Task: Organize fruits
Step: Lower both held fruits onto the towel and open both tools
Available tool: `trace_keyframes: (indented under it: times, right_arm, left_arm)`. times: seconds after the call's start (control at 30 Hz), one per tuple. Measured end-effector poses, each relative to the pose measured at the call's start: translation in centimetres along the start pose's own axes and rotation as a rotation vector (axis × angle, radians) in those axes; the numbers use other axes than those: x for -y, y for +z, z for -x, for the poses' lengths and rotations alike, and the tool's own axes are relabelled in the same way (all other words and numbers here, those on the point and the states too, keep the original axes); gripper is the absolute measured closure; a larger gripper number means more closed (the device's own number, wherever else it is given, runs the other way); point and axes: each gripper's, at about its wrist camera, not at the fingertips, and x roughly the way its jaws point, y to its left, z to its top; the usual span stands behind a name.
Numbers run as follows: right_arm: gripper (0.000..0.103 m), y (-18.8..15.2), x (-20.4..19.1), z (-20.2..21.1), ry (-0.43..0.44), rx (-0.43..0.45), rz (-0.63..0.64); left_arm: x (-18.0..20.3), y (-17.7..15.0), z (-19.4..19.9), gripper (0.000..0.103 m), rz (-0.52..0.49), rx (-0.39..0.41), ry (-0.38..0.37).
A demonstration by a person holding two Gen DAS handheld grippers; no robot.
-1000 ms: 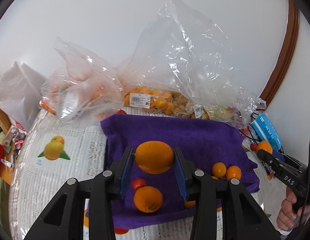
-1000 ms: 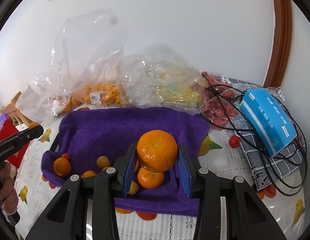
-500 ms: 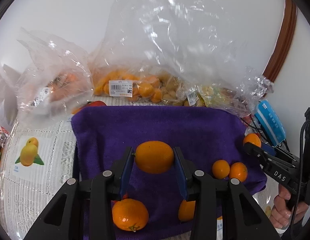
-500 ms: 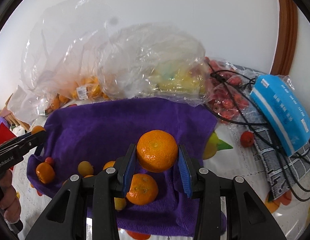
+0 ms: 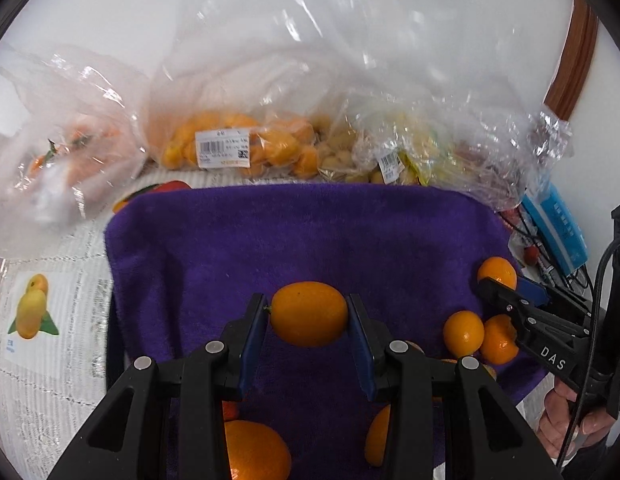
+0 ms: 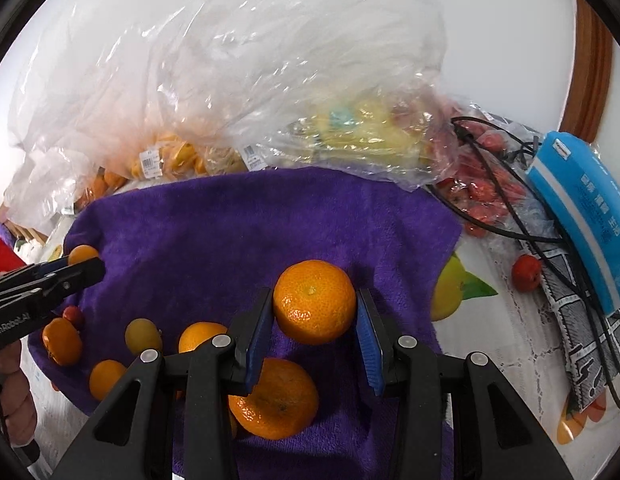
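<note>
oranges: left claw [image 5: 308, 316] clamps one, right claw [image 6: 314, 304] another, level over towel [image 5: 310, 236].

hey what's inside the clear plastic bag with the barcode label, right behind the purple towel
Small orange fruits fill the labelled bag, bunched around its barcode label. The crinkled plastic and label cover some, so no count.

- A white lace tablecloth printed with fruit pictures [image 5: 50, 344] covers the table.
- A purple fleece towel [image 6: 246, 232] lies spread across its middle.
- Clear plastic bags of orange and yellow fruit [image 5: 238, 144] crowd the far edge, just behind the towel.
- A small red fruit [image 6: 526, 273] sits right of the towel, beside a grey checked cloth [image 6: 569, 320].
</note>
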Motion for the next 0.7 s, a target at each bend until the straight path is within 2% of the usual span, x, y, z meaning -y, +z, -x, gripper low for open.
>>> trace_keyframes:
  times: [0.27, 0.53, 0.7]
  right_arm:
    - [0.062, -0.4, -1.3, -0.8, -0.026, -0.004, 0.065]
    - [0.062, -0.4, -1.5, -0.9, -0.013, -0.012, 0.057]
    - [0.057, -0.2, -1.5, -0.1, -0.022, -0.016, 0.039]
  left_arm:
    - [0.2, -0.6, -1.4, 0.065, -0.003, -0.032, 0.009]
    - [-0.2, -1.2, -2.2, 0.065, 0.006, -0.06, 0.017]
    - [-0.1, -1.2, -1.5, 0.063, 0.019, -0.066, 0.023]
